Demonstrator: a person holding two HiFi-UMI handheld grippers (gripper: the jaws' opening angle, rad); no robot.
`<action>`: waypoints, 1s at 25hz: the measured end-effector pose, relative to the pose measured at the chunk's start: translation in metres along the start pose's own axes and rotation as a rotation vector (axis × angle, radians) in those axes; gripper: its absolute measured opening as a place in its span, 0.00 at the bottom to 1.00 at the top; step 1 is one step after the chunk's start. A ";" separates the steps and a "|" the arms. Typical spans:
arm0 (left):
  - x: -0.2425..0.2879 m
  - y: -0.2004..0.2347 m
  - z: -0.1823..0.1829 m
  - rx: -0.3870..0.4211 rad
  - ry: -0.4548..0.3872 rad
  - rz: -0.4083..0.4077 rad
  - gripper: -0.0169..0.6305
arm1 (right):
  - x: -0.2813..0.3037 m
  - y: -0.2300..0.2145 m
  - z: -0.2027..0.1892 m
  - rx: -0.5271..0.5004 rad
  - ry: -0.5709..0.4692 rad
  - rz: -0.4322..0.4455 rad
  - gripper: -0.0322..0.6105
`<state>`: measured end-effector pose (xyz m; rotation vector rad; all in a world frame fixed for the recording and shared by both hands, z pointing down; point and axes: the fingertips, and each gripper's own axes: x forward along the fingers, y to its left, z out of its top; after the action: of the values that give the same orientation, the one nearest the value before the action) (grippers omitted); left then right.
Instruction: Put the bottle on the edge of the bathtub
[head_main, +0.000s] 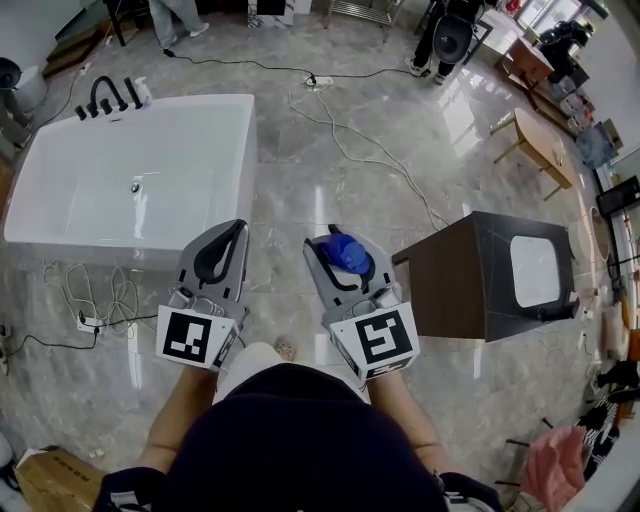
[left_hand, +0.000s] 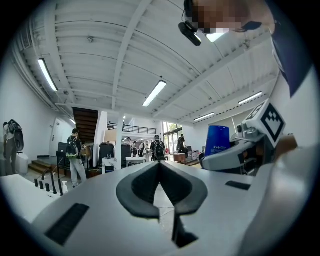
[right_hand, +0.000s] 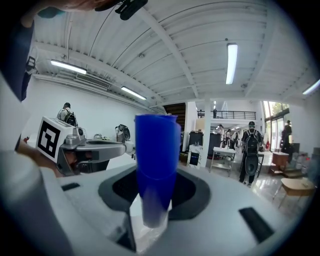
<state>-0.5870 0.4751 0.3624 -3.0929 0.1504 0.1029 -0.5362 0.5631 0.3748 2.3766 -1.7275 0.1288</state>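
your right gripper (head_main: 340, 243) has its fingers pinching the blue bottle (right_hand: 156, 165), which stands upright between them. you hold it in the air over the marble floor (head_main: 300, 180), apart from the white bathtub (head_main: 248, 150). your left gripper (left_hand: 160, 164) is empty, fingers pressed together at the tips. a dark desk (head_main: 450, 280) stands at your right.

The right gripper (right_hand: 155, 197) clamps an upright blue bottle (right_hand: 156, 160).
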 end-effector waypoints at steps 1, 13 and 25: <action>0.000 0.000 -0.001 -0.001 0.002 0.004 0.03 | 0.001 0.000 -0.002 -0.003 0.004 0.002 0.28; 0.025 0.010 -0.004 0.007 0.019 0.006 0.03 | 0.015 -0.018 -0.004 0.011 0.024 -0.004 0.28; 0.146 0.088 -0.017 0.007 -0.008 -0.026 0.03 | 0.148 -0.098 0.008 -0.001 0.046 -0.032 0.28</action>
<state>-0.4493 0.3726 0.3662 -3.0862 0.1103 0.1130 -0.3976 0.4527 0.3838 2.3804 -1.6687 0.1764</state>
